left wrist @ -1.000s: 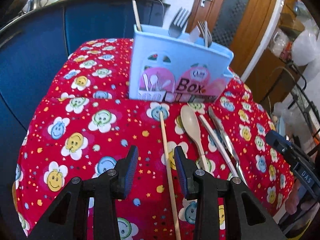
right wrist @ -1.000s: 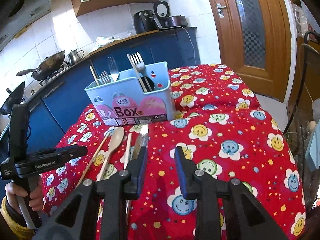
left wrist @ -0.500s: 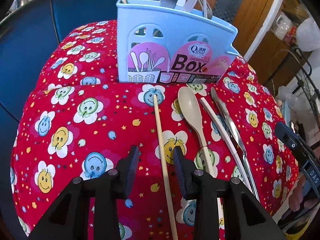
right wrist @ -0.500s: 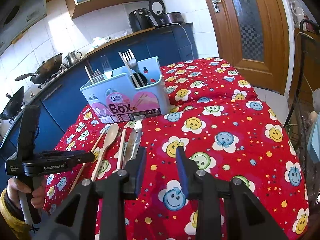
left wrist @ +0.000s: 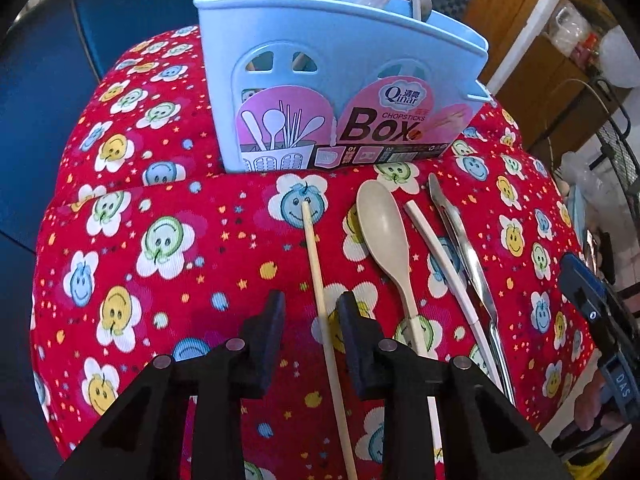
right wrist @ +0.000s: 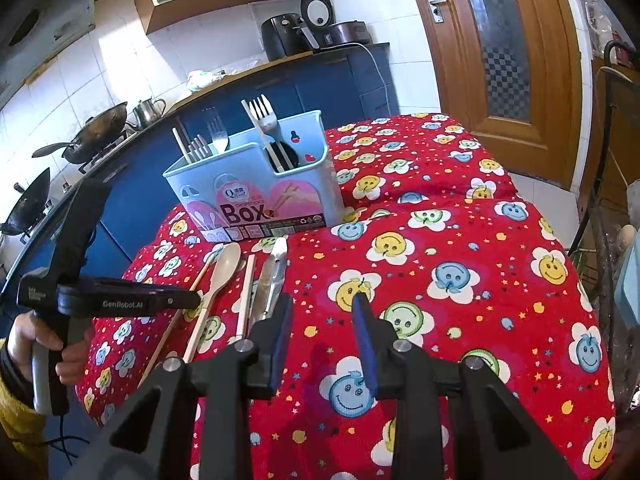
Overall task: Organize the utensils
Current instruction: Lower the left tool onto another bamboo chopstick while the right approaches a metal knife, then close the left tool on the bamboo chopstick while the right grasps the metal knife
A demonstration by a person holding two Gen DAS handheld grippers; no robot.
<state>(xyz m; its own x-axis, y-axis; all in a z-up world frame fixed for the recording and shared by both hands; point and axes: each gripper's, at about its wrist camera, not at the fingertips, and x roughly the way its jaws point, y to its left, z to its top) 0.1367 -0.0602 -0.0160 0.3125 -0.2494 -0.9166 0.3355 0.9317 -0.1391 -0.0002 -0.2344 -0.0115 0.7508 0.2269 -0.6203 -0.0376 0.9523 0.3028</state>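
Wooden chopstick (left wrist: 320, 280) lies flat on the red smiley tablecloth (left wrist: 160, 248), just in front of the blue utensil box (left wrist: 332, 92), tip pointing at the box's front wall. Left gripper (left wrist: 310, 316) straddles it: chopstick sits between the jaws, closer to the right-hand pad, jaws closing, pads not yet pressing on it as far as I can see. So grasp in progress, not a hold.

Right of that chopstick, also in front of the box, side by side and close together: beige spoon (left wrist: 384, 232), white chopstick (left wrist: 436, 256), metal utensil (left wrist: 464, 256) – knife or tongs, can't tell which. All four lie loose on the cloth, handles away from the box.

Box stands upright on the cloth, already stocked: forks (right wrist: 260, 112) and a wooden chopstick (right wrist: 181, 145) stick up from its compartments. Which compartment holds what is only partly readable.

Right gripper (right wrist: 322, 320) hovers over bare cloth to the right of the row, well clear of the box, jaws apart, nothing between them. A hand (right wrist: 24, 340) grips the left tool's handle at the cloth's left edge in the right wrist view.

Progress judgement: partway. Several pieces filed, four still out. Current step looks like picking the wooden chopstick, probably to join its mate in the box; spoon, white chopstick and metal piece follow.
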